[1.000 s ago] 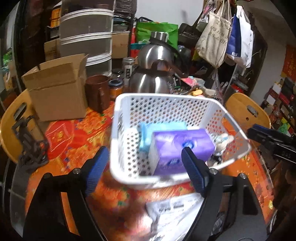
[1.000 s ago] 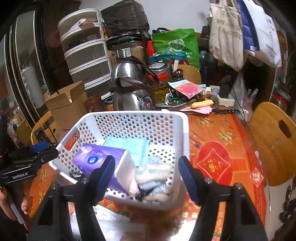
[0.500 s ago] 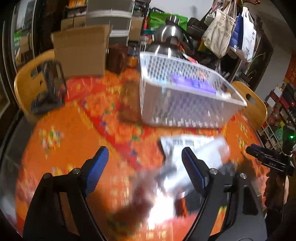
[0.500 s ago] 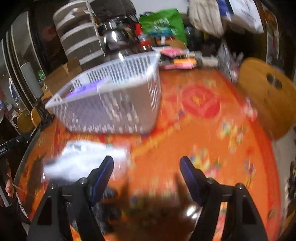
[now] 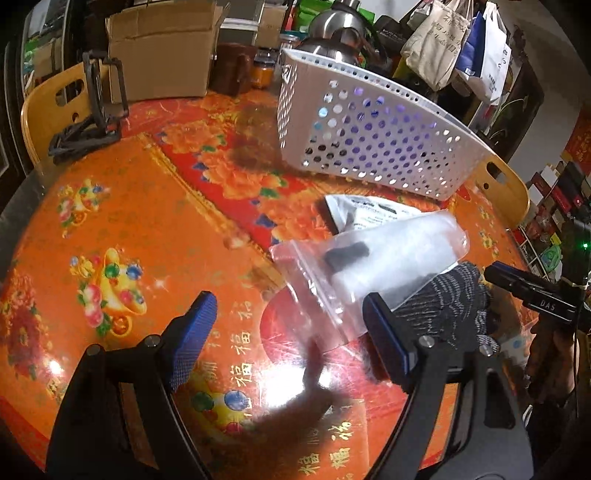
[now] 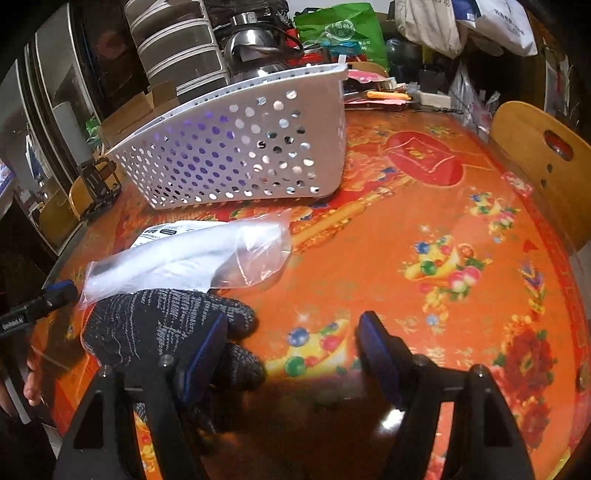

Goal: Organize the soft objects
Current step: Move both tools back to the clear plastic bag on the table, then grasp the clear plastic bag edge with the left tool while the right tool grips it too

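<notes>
A white perforated basket (image 5: pixel 369 136) stands at the back of the orange table; purple shows through its holes. It also shows in the right wrist view (image 6: pixel 240 147). A clear plastic zip bag (image 5: pixel 369 266) lies in front of it over a white printed pouch (image 5: pixel 369 212); the bag also shows in the right wrist view (image 6: pixel 192 258). A black knit glove (image 6: pixel 166 332) lies beside the bag, touching my right gripper's left finger; it also shows in the left wrist view (image 5: pixel 450 310). My left gripper (image 5: pixel 291 336) is open, low over the table, just short of the bag. My right gripper (image 6: pixel 291 350) is open and empty.
A cardboard box (image 5: pixel 159 55), a brown mug (image 5: pixel 232 74), a steel kettle (image 5: pixel 332 33) and stacked drawers (image 6: pixel 177 48) crowd the back. Wooden chair backs stand at the left (image 5: pixel 55 107) and right (image 6: pixel 543 155). A black clip stand (image 5: pixel 92 118) sits at the left edge.
Both grippers have dropped from above the basket to low over the table in front of it. The bag and glove now lie close before the fingers.
</notes>
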A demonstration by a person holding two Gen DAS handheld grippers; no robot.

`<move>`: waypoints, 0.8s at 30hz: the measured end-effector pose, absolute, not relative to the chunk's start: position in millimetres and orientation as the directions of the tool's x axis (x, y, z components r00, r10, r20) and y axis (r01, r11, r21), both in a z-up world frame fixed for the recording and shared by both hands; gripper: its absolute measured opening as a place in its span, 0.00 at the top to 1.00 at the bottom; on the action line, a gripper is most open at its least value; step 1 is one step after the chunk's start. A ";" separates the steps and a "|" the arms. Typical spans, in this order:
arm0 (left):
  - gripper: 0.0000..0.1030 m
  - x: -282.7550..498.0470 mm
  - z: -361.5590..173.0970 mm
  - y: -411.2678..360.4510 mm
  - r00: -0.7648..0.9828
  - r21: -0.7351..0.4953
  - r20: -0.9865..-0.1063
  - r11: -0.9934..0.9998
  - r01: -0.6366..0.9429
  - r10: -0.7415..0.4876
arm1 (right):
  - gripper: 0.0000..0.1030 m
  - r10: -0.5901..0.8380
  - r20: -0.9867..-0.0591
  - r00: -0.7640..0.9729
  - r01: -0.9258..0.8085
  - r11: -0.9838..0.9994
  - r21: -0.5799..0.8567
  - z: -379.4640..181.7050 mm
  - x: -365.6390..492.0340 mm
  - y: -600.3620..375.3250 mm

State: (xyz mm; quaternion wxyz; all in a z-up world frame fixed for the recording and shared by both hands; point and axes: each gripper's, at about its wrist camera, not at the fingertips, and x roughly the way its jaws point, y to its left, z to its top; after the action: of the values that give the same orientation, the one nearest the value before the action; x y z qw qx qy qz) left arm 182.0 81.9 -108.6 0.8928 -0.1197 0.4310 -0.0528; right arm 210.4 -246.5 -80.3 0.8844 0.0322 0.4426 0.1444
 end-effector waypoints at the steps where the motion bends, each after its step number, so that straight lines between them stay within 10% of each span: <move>1: 0.23 184.1 -111.0 82.4 0.618 -0.267 -0.759 0.964 -0.008 -0.205 | 0.29 0.287 -0.776 0.561 -0.231 0.955 0.186 -82.0 212.1 -245.0; 7: 0.23 198.1 -117.7 76.7 0.604 -0.262 -0.771 0.965 -0.010 -0.203 | 0.30 0.342 -0.764 0.547 -0.248 0.938 0.243 -84.7 226.9 -238.7; 20: 0.23 210.9 -117.8 70.6 0.605 -0.239 -0.773 0.971 0.002 -0.191 | 0.78 0.344 -0.783 0.519 -0.304 0.930 0.207 -88.9 262.0 -210.6; 24: 0.58 213.8 -117.6 71.3 0.611 -0.267 -0.759 0.963 0.022 -0.224 | 0.94 0.339 -0.785 0.519 -0.318 0.929 0.191 -90.4 255.4 -213.6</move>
State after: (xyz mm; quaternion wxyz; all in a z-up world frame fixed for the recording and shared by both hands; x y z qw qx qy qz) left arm 213.8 71.3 -117.6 0.8898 -0.1162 0.4358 -0.0691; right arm 255.4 -213.6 -90.4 0.8713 0.0118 0.4529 0.1887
